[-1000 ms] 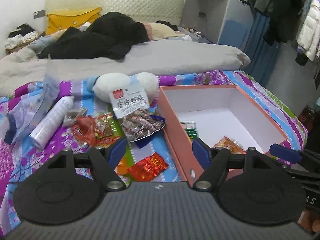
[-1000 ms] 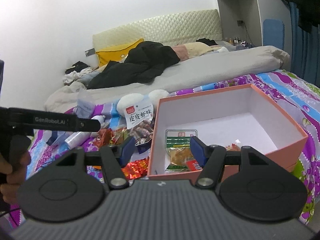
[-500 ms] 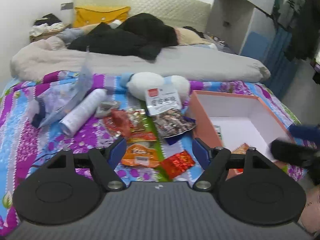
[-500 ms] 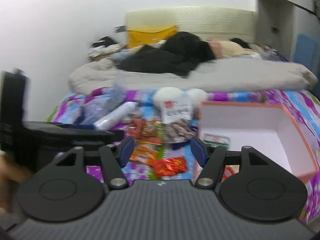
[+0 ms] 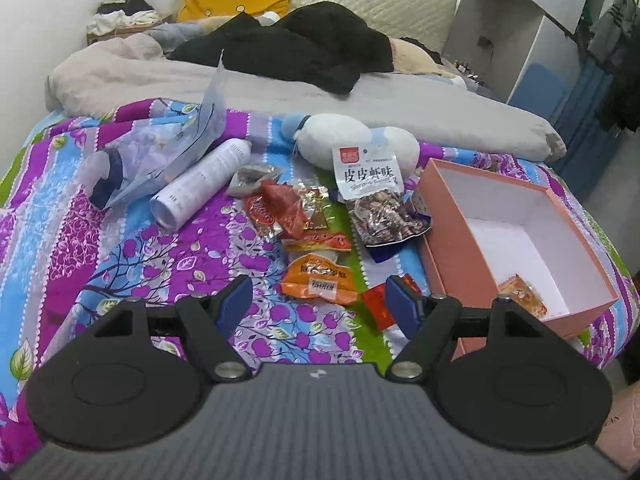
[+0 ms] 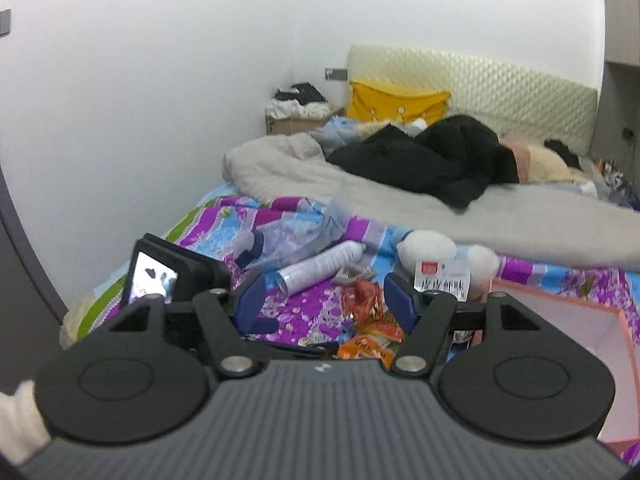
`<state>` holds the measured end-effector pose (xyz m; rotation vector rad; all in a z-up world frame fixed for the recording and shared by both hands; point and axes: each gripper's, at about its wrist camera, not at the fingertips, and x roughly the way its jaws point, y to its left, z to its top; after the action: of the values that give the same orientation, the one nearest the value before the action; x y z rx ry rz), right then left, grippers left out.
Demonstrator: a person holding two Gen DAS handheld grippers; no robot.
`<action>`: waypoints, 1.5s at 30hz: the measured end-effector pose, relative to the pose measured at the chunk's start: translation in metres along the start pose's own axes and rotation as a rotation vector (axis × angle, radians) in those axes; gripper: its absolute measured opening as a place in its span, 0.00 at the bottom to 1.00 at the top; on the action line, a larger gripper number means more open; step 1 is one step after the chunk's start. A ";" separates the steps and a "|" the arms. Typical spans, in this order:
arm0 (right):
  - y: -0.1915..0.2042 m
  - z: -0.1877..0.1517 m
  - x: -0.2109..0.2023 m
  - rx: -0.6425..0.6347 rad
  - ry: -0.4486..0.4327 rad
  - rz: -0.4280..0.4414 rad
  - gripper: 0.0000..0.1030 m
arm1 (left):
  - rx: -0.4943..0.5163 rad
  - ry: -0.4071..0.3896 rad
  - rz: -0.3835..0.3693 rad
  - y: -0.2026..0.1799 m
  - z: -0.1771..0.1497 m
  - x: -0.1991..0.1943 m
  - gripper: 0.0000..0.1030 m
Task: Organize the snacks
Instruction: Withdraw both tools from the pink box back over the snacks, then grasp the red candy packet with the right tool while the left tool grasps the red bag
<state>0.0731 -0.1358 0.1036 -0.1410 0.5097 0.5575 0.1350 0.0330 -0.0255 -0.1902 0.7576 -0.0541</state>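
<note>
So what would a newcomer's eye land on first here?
Probably the scatter of shiny red and orange snack packets on the purple floral bedspread, straight ahead of the open left gripper. Next, the open salmon-pink cardboard box to their right, with one orange packet inside.

snacks [image 5: 316,236]: loose red, orange and clear packets, scattered flat on the bedspread left of the box
box [image 5: 452,216]: pink, open, upright; 1 orange packet [image 5: 522,294] inside
</note>
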 end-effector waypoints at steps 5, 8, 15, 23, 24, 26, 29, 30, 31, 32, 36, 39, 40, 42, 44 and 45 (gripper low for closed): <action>0.000 -0.005 0.010 0.022 0.014 -0.038 0.65 | -0.025 0.014 0.001 0.009 -0.003 0.011 0.75; 0.000 -0.006 0.015 0.010 0.013 -0.059 0.65 | -0.032 0.025 0.007 0.014 -0.003 0.020 0.75; -0.003 -0.007 0.034 0.000 0.034 -0.082 0.66 | -0.038 0.047 0.008 0.020 -0.003 0.041 0.75; 0.013 0.001 0.037 -0.024 0.003 -0.015 0.66 | -0.080 0.065 0.012 0.031 -0.005 0.054 0.75; 0.015 0.003 0.037 -0.033 -0.003 -0.011 0.66 | -0.083 0.069 0.011 0.032 -0.004 0.056 0.75; 0.014 0.005 0.042 -0.046 -0.003 -0.019 0.66 | -0.079 0.071 0.006 0.031 -0.004 0.057 0.75; 0.015 -0.001 0.056 -0.077 -0.001 -0.081 0.66 | -0.060 0.066 0.003 0.029 -0.003 0.058 0.75; 0.015 -0.003 0.062 -0.084 0.034 -0.063 0.66 | -0.062 0.068 0.005 0.030 -0.003 0.059 0.75; 0.011 -0.003 0.067 -0.060 0.066 -0.034 0.66 | -0.063 0.068 0.000 0.030 -0.003 0.059 0.75; 0.008 -0.003 0.069 -0.035 0.078 -0.023 0.66 | -0.060 0.069 -0.001 0.030 -0.003 0.060 0.75; -0.001 -0.001 0.073 -0.001 0.096 -0.023 0.66 | -0.055 0.075 -0.001 0.029 -0.004 0.063 0.75; 0.003 -0.002 0.070 -0.009 0.086 -0.028 0.66 | -0.058 0.075 -0.005 0.030 -0.004 0.068 0.75; 0.005 -0.003 0.069 -0.014 0.084 -0.016 0.66 | -0.057 0.077 -0.003 0.030 -0.004 0.070 0.75; 0.003 -0.006 0.073 0.000 0.111 -0.008 0.66 | -0.053 0.077 -0.007 0.031 -0.003 0.075 0.75; 0.000 -0.008 0.075 0.011 0.110 -0.013 0.66 | -0.047 0.074 -0.006 0.032 0.000 0.080 0.75; -0.001 -0.008 0.075 0.012 0.102 -0.020 0.66 | -0.048 0.073 -0.005 0.033 0.001 0.084 0.75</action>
<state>0.1245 -0.1039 0.0593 -0.1635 0.6097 0.5297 0.1960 0.0559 -0.0880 -0.2368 0.8318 -0.0479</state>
